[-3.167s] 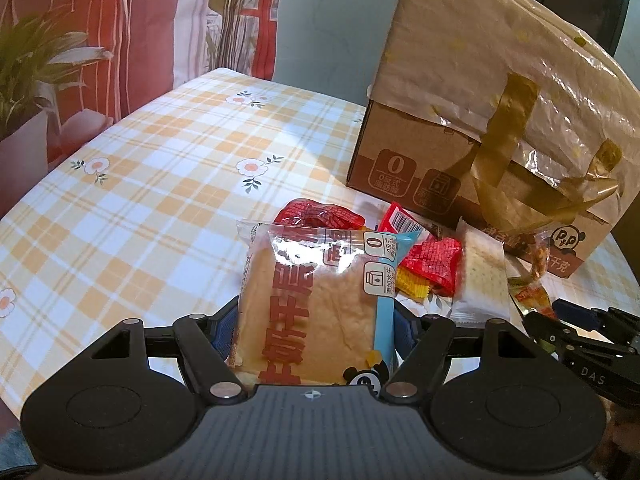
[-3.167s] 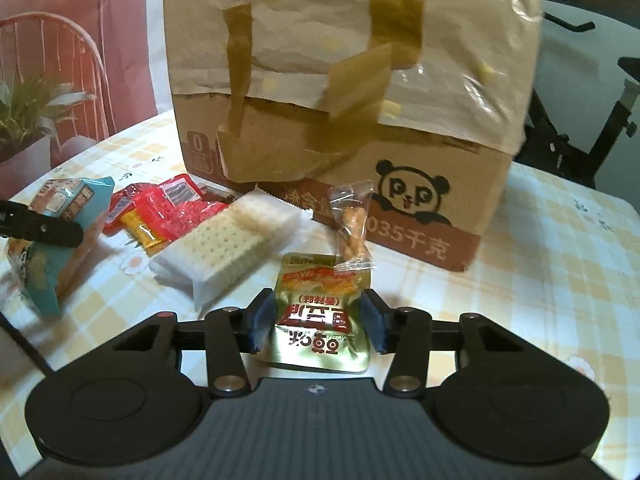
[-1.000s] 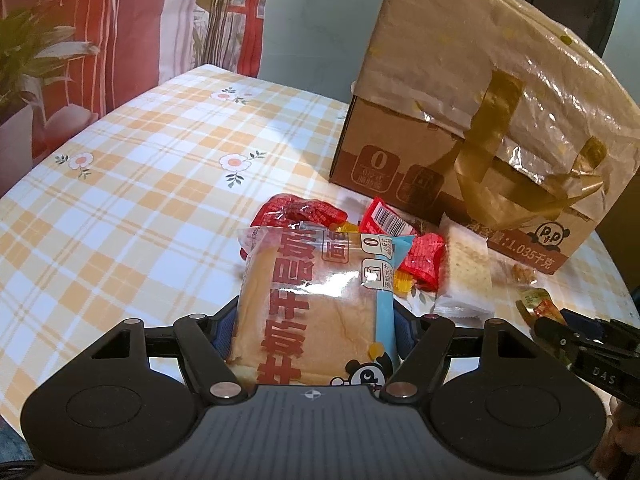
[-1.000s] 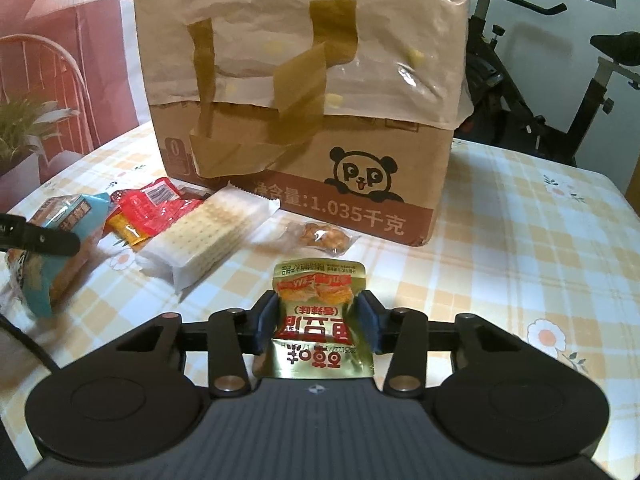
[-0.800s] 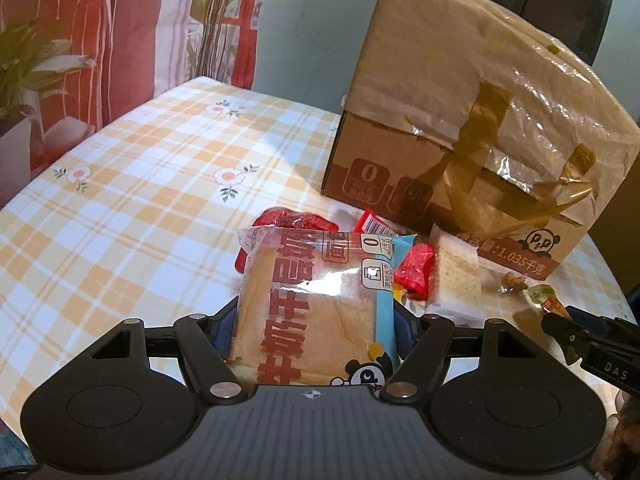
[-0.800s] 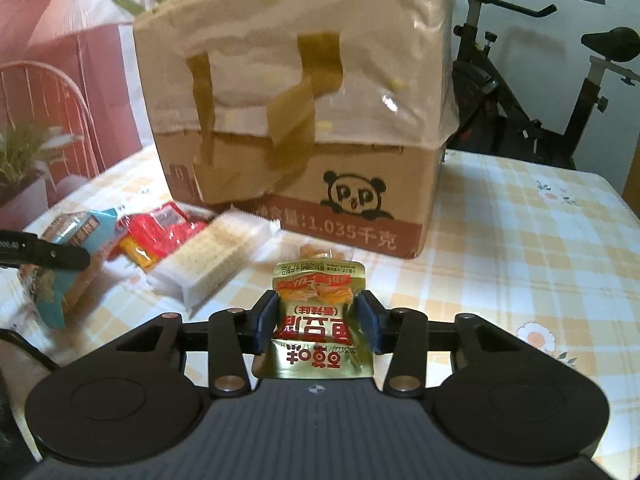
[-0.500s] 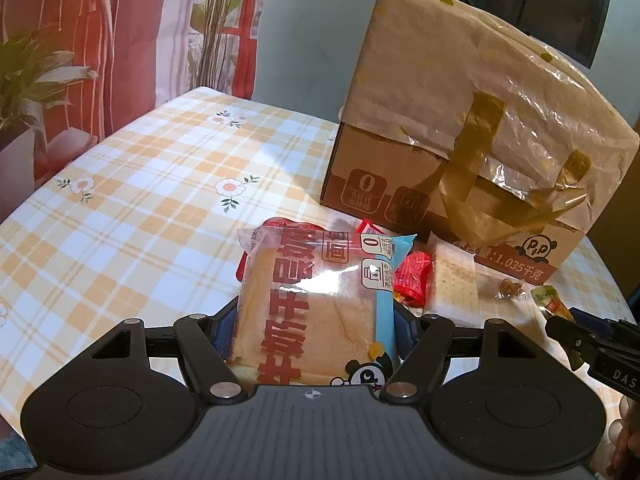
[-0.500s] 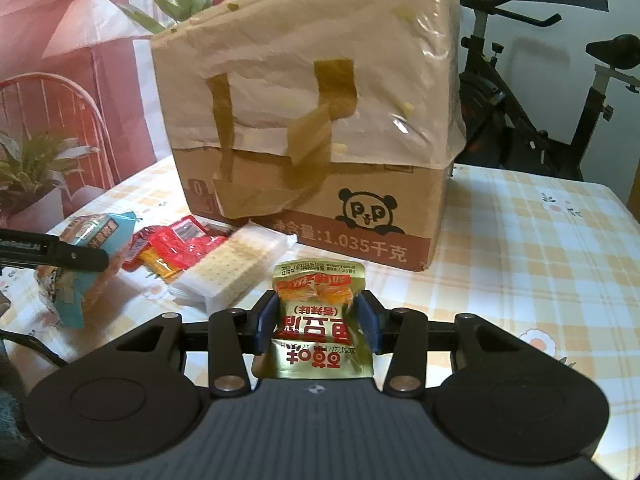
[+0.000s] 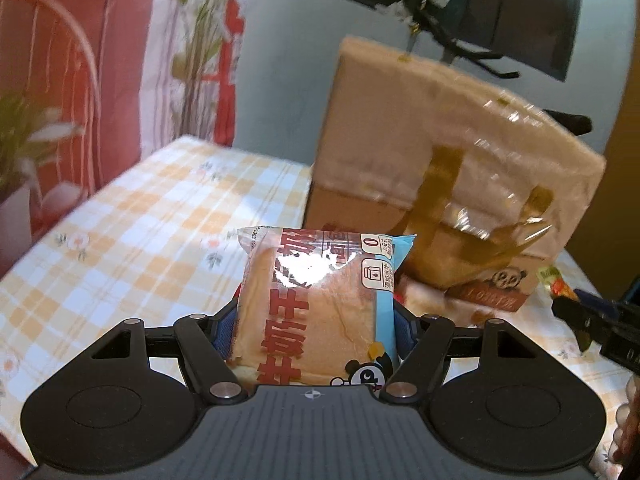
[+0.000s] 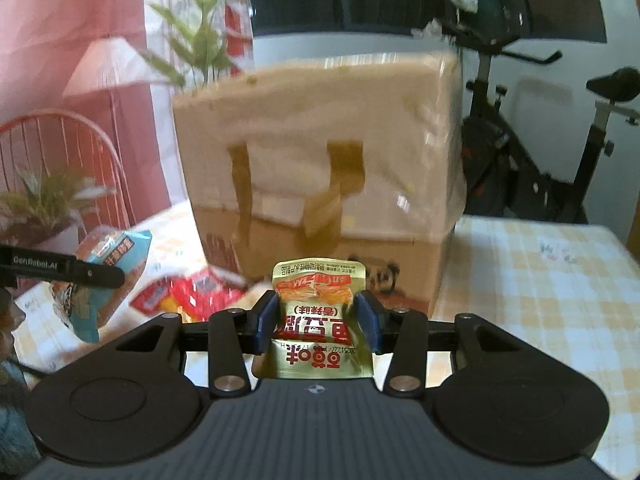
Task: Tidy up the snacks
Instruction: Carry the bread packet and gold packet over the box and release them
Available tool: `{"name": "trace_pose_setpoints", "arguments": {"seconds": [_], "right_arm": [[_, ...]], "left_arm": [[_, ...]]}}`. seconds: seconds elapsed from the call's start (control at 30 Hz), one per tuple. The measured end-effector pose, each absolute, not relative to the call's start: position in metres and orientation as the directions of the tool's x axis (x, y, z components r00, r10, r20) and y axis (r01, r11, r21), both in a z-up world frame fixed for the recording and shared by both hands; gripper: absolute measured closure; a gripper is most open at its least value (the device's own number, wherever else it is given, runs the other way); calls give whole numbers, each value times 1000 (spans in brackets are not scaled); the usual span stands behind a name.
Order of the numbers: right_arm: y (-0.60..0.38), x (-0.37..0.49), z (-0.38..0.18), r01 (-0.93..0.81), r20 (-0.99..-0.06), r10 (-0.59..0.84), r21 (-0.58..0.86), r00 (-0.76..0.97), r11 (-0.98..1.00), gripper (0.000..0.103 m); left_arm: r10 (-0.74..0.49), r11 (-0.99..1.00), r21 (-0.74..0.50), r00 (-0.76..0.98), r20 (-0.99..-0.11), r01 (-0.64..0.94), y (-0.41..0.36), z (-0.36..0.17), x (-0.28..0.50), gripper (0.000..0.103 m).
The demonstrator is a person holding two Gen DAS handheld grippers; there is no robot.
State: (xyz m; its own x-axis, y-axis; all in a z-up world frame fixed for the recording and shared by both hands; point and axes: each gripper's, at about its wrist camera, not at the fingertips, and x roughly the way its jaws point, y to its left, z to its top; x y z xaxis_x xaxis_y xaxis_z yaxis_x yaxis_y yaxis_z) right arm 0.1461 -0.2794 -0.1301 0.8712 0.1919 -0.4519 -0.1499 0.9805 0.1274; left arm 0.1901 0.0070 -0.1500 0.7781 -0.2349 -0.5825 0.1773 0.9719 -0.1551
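Left hand-held gripper [image 9: 314, 330] clamped on a bread packet [image 9: 316, 304] held above the checked table [image 9: 132, 240], right hand-held gripper [image 10: 316, 320] pinching a gold snack pouch [image 10: 318, 324] in front of the bag-covered cardboard box [image 10: 320, 168], red snack packets [image 10: 188, 294] lying on the table beside the box

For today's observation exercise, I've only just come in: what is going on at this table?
A person is sorting snacks with two handheld grippers. The left gripper is shut on a clear-wrapped bread packet with red lettering, held above the yellow checked tablecloth. The right gripper is shut on a small gold foil snack pouch. Both face the brown cardboard box with the panda logo. Red snack packets lie on the table beside it.
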Motion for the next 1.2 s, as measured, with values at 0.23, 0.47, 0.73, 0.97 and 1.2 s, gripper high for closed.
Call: {"name": "trace_pose_setpoints", "arguments": {"seconds": [0.23, 0.47, 0.73, 0.97, 1.2], "right_arm": [[-283, 137, -91, -169, -330, 196, 108, 923, 980, 57], [-284, 147, -39, -221, -199, 235, 88, 951, 971, 57], [-299, 233, 6, -214, -164, 226, 88, 960, 973, 57], [-307, 303, -1, -105, -267, 138, 132, 954, 986, 57], [-304, 317, -22, -76, -352, 125, 149, 927, 986, 55]], "left_arm": [[-287, 958, -130, 810, -511, 258, -7, -113, 190, 29], [-368, 929, -127, 836, -407, 347, -26, -56, 209, 29], [-397, 918, -118, 879, -264, 379, -76, 9, 276, 29], [-327, 942, -46, 877, -351, 332, -133, -3, 352, 29], [-334, 934, -43, 825, -456, 354, -149, -25, 389, 28]]}}
